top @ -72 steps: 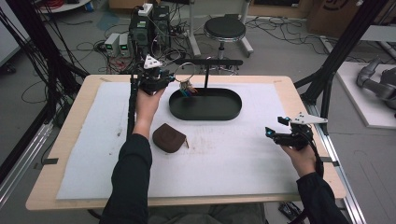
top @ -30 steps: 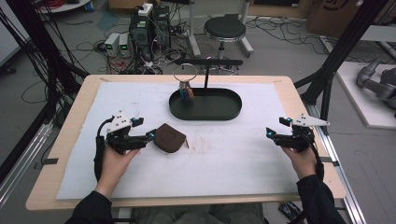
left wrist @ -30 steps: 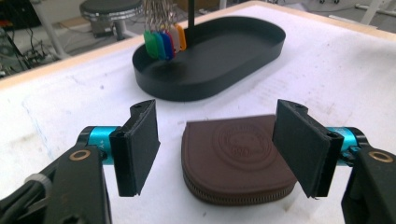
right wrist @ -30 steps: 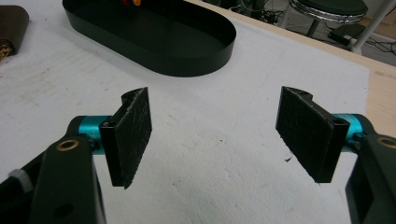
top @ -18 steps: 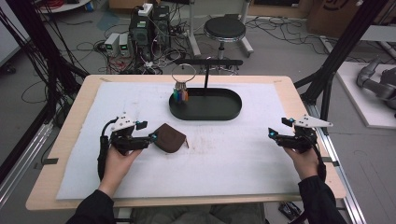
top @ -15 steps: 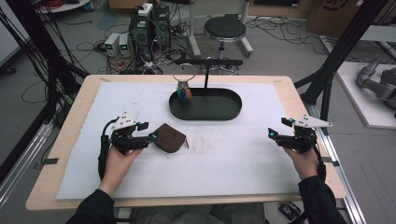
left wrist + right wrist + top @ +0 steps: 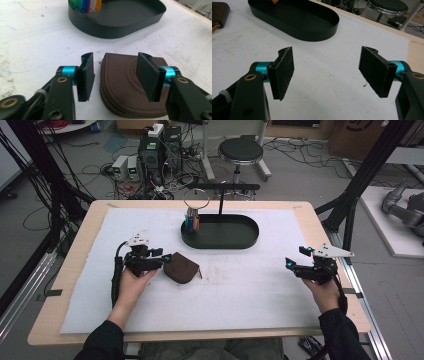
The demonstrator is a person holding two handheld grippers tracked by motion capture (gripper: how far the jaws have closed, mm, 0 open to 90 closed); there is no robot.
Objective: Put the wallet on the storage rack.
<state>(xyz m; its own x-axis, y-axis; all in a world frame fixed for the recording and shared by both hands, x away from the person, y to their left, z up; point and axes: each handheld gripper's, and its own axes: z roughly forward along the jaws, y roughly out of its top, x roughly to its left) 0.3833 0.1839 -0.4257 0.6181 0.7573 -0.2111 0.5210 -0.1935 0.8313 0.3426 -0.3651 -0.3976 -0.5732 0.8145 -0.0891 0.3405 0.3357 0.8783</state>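
Left gripper view catches the left tongs (image 7: 113, 75) parted, astride a brown zipped pouch's (image 7: 130, 90) edge without gripping, while the high view takes in the right tongs (image 7: 295, 265), wide open and empty, a black oval tray (image 7: 220, 240) and a cable-strewn floor (image 7: 100, 165) beyond the white surface (image 7: 240, 295).

Lab — floor cables (image 7: 300, 150), power boxes (image 7: 159, 150), black rig frame (image 7: 367, 167).

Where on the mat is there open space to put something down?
The widest bare stretch of the white mat lies between the brown pouch and the right gripper, in front of the black tray. It is tighter at the left gripper, which sits right at the pouch.
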